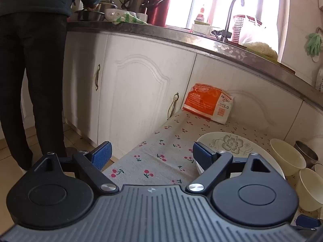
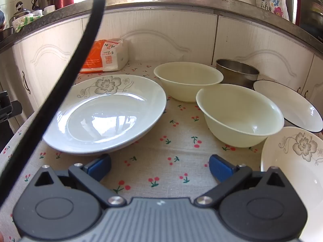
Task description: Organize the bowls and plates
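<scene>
Both grippers, left (image 1: 151, 154) and right (image 2: 159, 167), hover with fingers released; I keep them clear of the flowered plate (image 2: 105, 114) and cream bowls (image 2: 240, 117) before choosing.

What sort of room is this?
Most likely a home kitchen: a tap over a stone counter, white cabinet doors below, and plates and bowls such as a flowered plate on a cherry-print cloth.

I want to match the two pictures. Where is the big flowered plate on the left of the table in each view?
Left wrist: flowered plate at lower right, partly behind the gripper's right finger.
Right wrist: flowered plate at centre left, wholly visible.
Shared landmark: orange packet, behind the plate against the cabinet.
</scene>
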`<state>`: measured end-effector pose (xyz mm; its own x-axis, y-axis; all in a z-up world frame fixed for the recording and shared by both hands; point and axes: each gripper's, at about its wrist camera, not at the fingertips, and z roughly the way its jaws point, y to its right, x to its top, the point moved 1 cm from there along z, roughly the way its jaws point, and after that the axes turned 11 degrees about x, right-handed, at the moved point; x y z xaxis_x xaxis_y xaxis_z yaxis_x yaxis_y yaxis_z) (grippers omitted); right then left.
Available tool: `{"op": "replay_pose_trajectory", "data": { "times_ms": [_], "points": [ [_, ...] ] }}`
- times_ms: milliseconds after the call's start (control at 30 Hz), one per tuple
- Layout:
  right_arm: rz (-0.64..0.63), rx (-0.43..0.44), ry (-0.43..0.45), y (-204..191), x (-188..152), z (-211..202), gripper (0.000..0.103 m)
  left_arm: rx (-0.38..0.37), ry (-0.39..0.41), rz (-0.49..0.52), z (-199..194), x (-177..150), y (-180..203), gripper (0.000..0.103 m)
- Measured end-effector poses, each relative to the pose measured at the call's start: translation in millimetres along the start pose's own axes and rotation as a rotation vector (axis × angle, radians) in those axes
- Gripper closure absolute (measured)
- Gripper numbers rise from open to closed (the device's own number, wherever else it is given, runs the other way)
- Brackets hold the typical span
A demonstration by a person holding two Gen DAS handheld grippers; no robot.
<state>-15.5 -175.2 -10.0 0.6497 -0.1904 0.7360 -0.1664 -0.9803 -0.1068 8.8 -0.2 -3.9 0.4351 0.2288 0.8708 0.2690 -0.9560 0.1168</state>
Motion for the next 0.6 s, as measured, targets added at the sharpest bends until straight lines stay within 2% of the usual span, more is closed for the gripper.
{"op": "replay_pose_trajectory", "data": {
  "times_ms": [133, 267, 433, 600],
  "points": [
    [0.000, -0.009, -0.001, -1.1, -0.3, -0.2, 0.000, 0.002, 0.004, 0.019, -1.7, -1.5, 1.4, 0.000],
    [-0.018, -0.017, -0.003, -1.9, -0.4, -4.2, 0.001, 0.037, 0.033, 0.046, -11.8, -2.1, 0.4, 0.000],
    [0.016, 0.056, 0.042, -3.2, 2.4, -37.5, 0.001, 0.055, 0.047, 0.072, -35.8, -6.8, -2.8, 0.000],
    [-0.010, 0.052, 0.102, -0.8, 11.5, -78.2, 0.001, 0.036, 0.077, 0.085, -63.9, -10.5, -2.6, 0.000]
  ]
}}
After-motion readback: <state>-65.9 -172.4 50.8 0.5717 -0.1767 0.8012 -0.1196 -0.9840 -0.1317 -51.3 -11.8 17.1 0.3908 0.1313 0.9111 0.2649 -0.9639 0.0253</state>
